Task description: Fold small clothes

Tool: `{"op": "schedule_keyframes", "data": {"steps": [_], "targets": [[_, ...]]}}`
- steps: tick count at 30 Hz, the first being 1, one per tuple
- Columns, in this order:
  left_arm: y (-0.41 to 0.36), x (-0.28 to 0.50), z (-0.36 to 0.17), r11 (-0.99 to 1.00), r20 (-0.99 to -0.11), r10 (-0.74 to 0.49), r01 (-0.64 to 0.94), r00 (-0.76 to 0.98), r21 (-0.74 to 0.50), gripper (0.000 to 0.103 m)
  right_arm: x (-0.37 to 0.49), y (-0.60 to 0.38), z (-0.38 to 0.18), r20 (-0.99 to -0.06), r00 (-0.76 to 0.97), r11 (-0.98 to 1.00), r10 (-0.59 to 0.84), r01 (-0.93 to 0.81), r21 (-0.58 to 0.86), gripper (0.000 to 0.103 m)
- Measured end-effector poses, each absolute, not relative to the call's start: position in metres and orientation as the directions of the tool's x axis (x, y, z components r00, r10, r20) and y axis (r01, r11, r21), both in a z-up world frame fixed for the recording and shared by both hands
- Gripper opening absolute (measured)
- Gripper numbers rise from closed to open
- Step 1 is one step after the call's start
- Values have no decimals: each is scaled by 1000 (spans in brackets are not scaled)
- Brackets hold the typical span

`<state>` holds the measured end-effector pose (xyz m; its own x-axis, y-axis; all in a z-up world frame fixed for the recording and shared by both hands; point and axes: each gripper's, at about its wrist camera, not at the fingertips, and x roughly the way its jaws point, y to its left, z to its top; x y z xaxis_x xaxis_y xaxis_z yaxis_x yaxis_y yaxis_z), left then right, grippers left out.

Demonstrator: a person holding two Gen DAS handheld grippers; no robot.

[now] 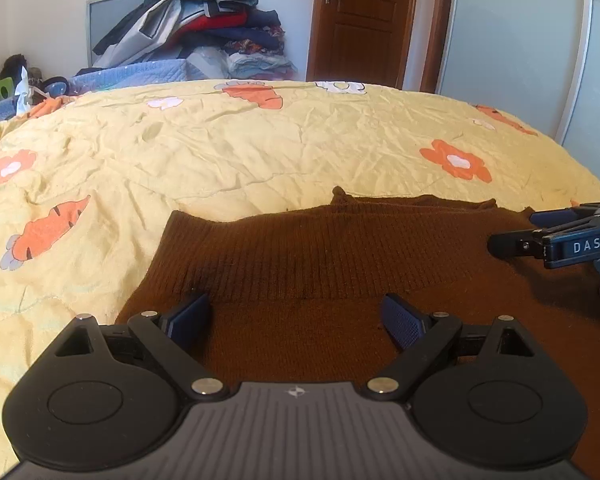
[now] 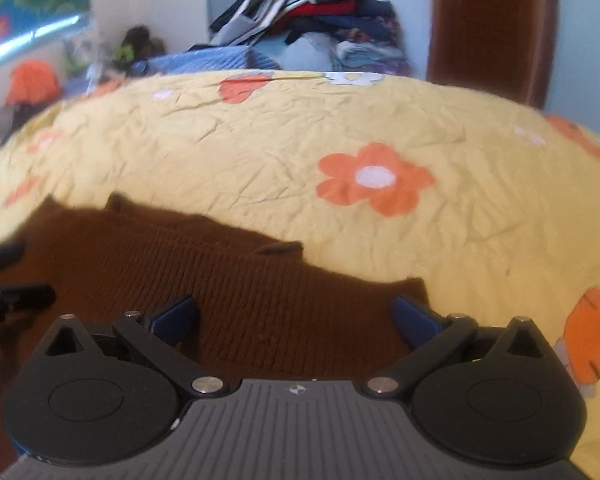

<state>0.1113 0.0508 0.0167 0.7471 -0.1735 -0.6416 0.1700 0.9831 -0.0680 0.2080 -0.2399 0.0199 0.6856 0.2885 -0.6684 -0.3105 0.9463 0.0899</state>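
Note:
A brown knitted sweater (image 1: 320,264) lies flat on the yellow flowered bedspread (image 1: 220,152), its ribbed band toward the far side. My left gripper (image 1: 296,320) is open and empty, hovering over the sweater's left part. My right gripper (image 2: 296,320) is open and empty over the sweater's right part (image 2: 220,280), near its right corner. The right gripper also shows at the right edge of the left wrist view (image 1: 512,240). The left gripper's fingertips (image 2: 16,296) show at the left edge of the right wrist view, blurred.
A pile of clothes (image 1: 204,20) is stacked beyond the bed's far edge against the wall. A brown door (image 1: 360,20) and a white wardrobe (image 1: 520,40) stand at the far right. The bedspread (image 2: 380,128) stretches beyond the sweater.

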Motion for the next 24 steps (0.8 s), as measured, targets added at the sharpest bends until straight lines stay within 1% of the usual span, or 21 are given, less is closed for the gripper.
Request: {"op": "schedule_keyframes", "data": {"steps": [3,5,19,24], "targets": [[54,113,16,979,-637,-201,180,744,-98,99,209,-237,18,-672,689,948,270,-311,62,103],[54,114,16,978,-637,-206,183,743,-103,99,208,-235,18,-671,694,950,261,-306,53,103],[57,114,15,974,-626,-228,185,746,-134,100,206,-237,19,-665,697,950,268,-304,64,103],[55,116,15,975,-634,-220,190,742,-116,100,206,-237,19,-664,698,951,269,-303,67,103]]}}
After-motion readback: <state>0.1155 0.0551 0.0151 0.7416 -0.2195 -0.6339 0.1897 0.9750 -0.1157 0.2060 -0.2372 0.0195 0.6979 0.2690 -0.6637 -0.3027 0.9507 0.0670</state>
